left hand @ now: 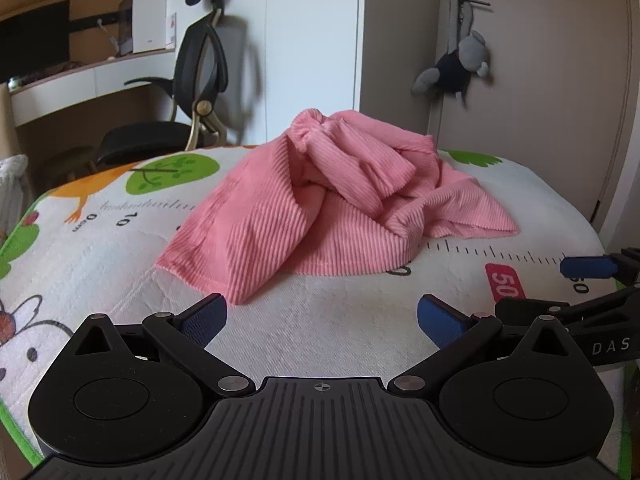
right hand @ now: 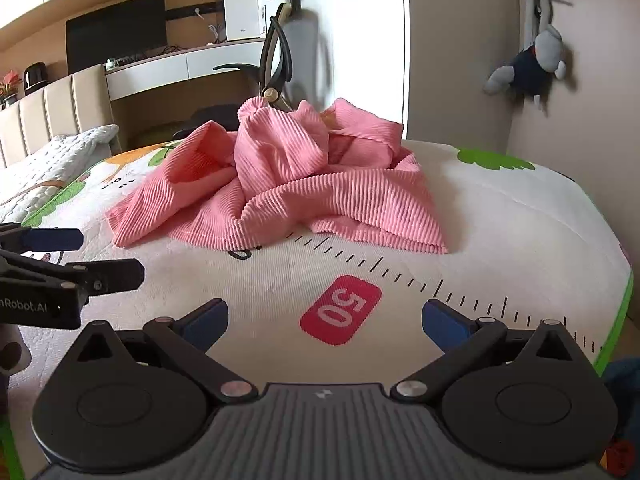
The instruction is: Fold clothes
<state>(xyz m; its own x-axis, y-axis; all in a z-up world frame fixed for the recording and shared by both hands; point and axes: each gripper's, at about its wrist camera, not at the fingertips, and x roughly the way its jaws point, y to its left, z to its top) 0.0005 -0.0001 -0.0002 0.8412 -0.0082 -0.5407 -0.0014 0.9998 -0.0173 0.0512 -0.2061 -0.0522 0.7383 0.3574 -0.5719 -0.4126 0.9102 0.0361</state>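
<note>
ahead, crumpled pink ribbed garment [left hand: 320, 200] on printed quilted mat [left hand: 340, 320]; left gripper [left hand: 322, 314], right gripper [right hand: 325, 318] wide, empty.

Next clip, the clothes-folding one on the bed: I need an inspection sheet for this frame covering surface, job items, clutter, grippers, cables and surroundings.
Surface: printed play mat with ruler marks and a red "50" label, spread over the bed.
Job's things: one pink ribbed garment, crumpled in a heap, unfolded.
Clutter: nothing seen on the mat besides the garment.
Grippers: left gripper open, empty, short of the garment's near edge; right gripper open, empty, over the "50" label.
Cables: loose wires on the desk near the monitor; none on the mat.
Surroundings: black office chair, grey plush toy hanging on the wall, quilted bedding.
</note>
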